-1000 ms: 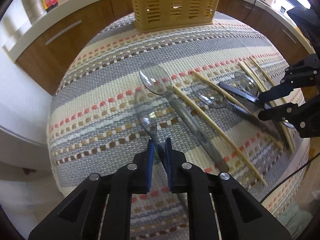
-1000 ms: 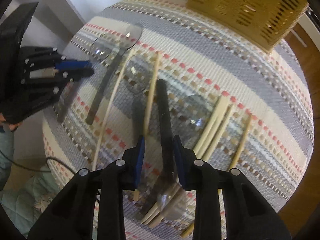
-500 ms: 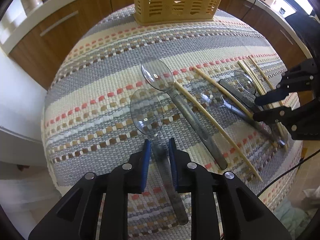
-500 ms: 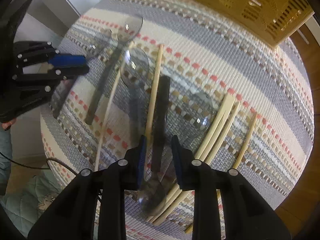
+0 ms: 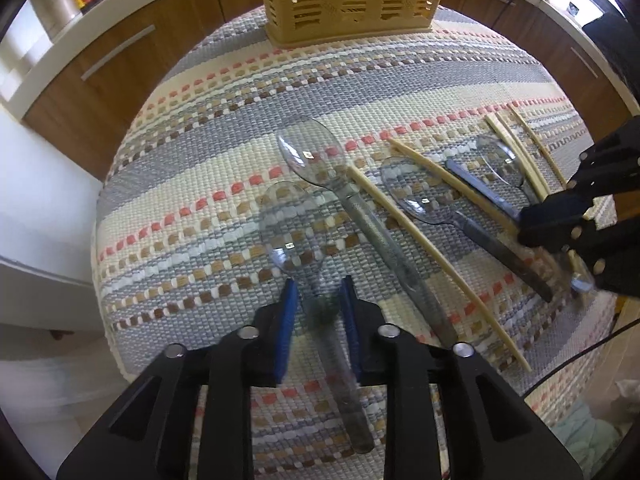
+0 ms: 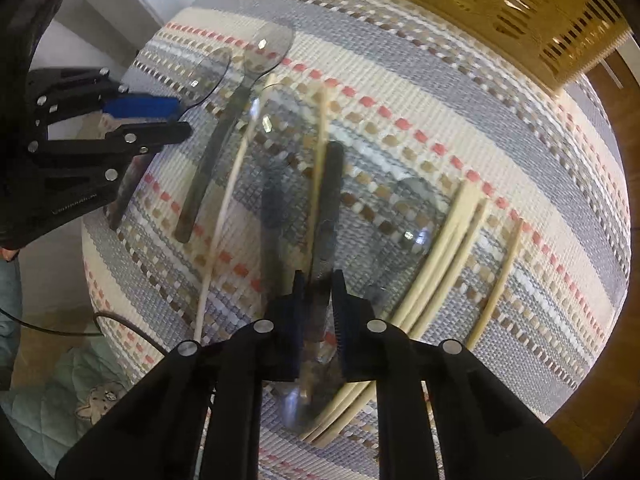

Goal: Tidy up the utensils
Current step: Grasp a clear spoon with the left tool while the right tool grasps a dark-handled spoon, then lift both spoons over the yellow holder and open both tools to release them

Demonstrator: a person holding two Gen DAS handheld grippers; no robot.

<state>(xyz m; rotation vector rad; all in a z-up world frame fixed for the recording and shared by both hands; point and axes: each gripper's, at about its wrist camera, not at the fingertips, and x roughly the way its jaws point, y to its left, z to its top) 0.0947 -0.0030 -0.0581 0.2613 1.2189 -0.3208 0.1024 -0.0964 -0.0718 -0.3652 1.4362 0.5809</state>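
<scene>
Jaws first: your right gripper (image 6: 318, 280) has just been closing, and its pads now look pinched on the dark-handled spoon (image 6: 334, 184). The grip sits low on the handle, close to the clear bowl that shows blurred beneath the fingers. Your left gripper (image 5: 318, 292) has also just been closing, but it is not on anything yet. Its 2 blue pads straddle the neck of the clear spoon (image 5: 294, 228), with a sliver of mat showing on each side.

You are pointing both grippers steeply down at the striped mat (image 5: 200, 160), which makes sense for flat, thin pieces. That way the pads can come in on either side of a handle. Each handle runs roughly along its gripper's line of sight, so the pads meet its narrow edges.

On the left, the clear spoon's bowl lies just ahead of the fingertips and its handle runs back under the gripper. On the right, 1 chopstick (image 6: 321, 128) runs down beside the dark handle toward the left pad. I cannot tell whether it is caught in the pinch too, so watch for it dragging along.

At the far edge of the mat, well apart from both grippers, the yellow basket (image 5: 348, 0) is probably where these go.
</scene>
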